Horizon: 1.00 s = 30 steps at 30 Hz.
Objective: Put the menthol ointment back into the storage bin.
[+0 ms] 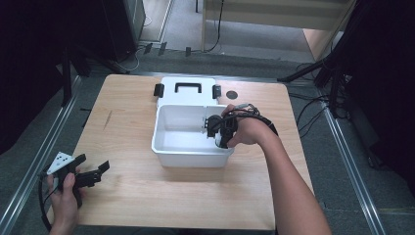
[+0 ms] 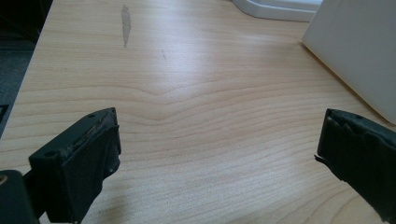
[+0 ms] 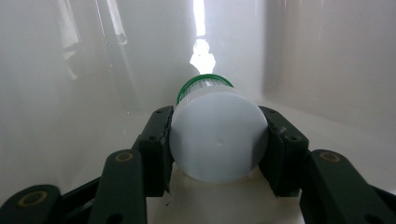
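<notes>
**A:** Looking at the biggest stuff first: wooden table (image 1: pixel 132 196), pale grain, sitting on a grey floor with metal rails down both sides. Showing a dark scuff (image 2: pixel 125 24) toward the far left of the top.

**B:** Yep. Next down, white plastic bin (image 1: pixel 169 147) sitting mid-table, open on top. Lying flat just behind it and touching its far edge, the white lid (image 1: pixel 188 95) with a black handle and two black clips.

**A:** Then the arms. Right forearm reaching in from the bottom right, hand tipping the right gripper (image 1: pixel 214 128) down over the bin's right wall and into the inside.

**B:** And clamping something, right?

**A:** Definitely. Squeezing a bottle (image 3: pixel 217 135) from both sides, white base facing the camera, green band visible farther along the body. Hanging inside the bin, near the right-hand wall, pointing toward the far wall. Can't tell whether touching the floor of the bin or not.

**B:** Left side?

**A:** Left gripper (image 1: pixel 93 172) resting low at the near-left corner of the table, well apart from the bin. Jaws spread wide, gripping nothing, just bare wood between them. Bin's side wall showing off to the right in the left gripper view.
</notes>
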### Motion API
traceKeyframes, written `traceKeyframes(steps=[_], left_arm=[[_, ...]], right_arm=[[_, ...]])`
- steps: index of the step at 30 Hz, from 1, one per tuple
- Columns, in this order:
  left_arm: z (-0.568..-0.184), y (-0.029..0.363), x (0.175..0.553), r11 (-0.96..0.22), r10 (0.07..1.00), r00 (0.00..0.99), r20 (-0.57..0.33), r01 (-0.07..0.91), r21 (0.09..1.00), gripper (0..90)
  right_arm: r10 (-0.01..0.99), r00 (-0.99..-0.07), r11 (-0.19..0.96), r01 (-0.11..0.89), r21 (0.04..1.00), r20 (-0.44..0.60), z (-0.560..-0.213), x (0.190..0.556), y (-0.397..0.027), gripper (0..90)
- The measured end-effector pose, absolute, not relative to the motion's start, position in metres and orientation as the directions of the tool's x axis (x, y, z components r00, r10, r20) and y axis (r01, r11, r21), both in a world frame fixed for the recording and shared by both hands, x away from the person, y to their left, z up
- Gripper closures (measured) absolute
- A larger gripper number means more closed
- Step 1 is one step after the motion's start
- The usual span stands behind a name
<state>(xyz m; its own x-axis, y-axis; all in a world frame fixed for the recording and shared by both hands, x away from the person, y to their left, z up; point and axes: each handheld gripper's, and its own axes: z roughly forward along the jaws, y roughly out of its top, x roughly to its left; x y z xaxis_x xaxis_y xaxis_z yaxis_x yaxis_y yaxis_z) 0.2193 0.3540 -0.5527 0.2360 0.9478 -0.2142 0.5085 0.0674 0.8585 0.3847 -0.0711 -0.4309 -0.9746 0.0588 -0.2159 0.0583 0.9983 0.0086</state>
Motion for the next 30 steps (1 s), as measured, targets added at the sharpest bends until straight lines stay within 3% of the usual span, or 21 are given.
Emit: traceKeyframes(steps=[30], left_arm=[[-0.553,0.354,0.220,0.072,0.948,0.232,-0.218,0.513,0.855,0.0]], right_arm=[[0.087,-0.979,0.995,0.093,-0.024,-0.185,-0.449,0.389,-0.051,51.2]])
